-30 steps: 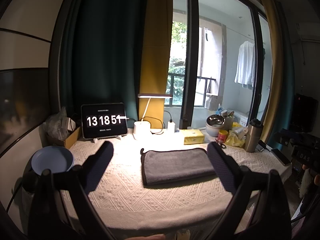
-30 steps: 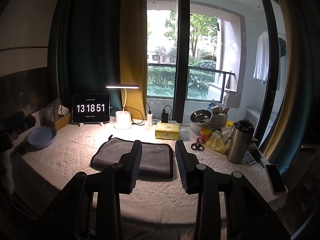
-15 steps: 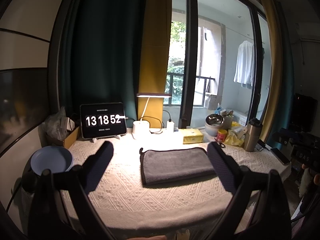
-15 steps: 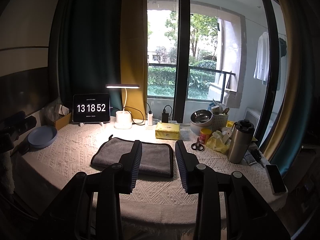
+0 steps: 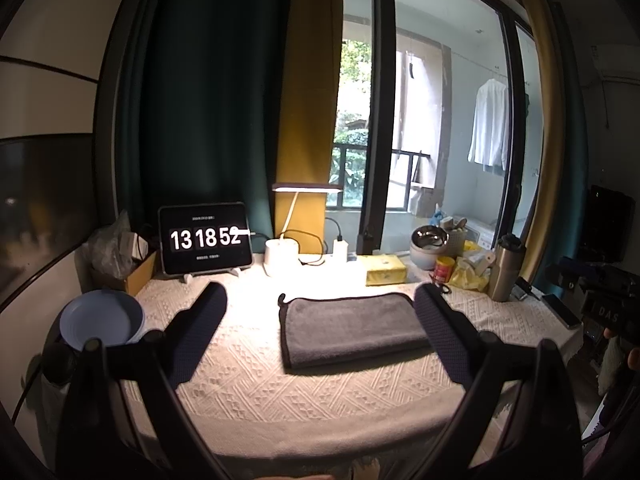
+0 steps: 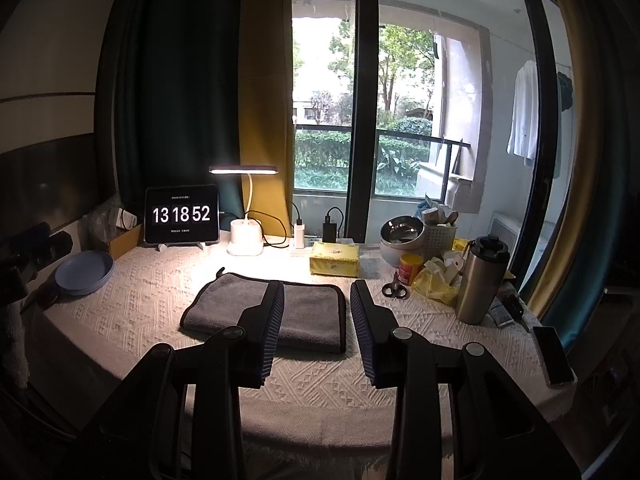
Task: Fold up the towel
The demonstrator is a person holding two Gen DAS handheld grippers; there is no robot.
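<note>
The left gripper [image 5: 320, 312] is spread wide and holds nothing, just as it was a moment ago. The gray towel [image 5: 352, 330] lies folded flat mid-table; only the clock [image 5: 206, 239] has ticked on. The right gripper [image 6: 317, 300] stays a little apart and empty, so folding looks done.

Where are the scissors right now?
In the right wrist view, the scissors lie on the tablecloth to the right of the grey towel, just in front of the small red can and beside the yellow bag.
</note>
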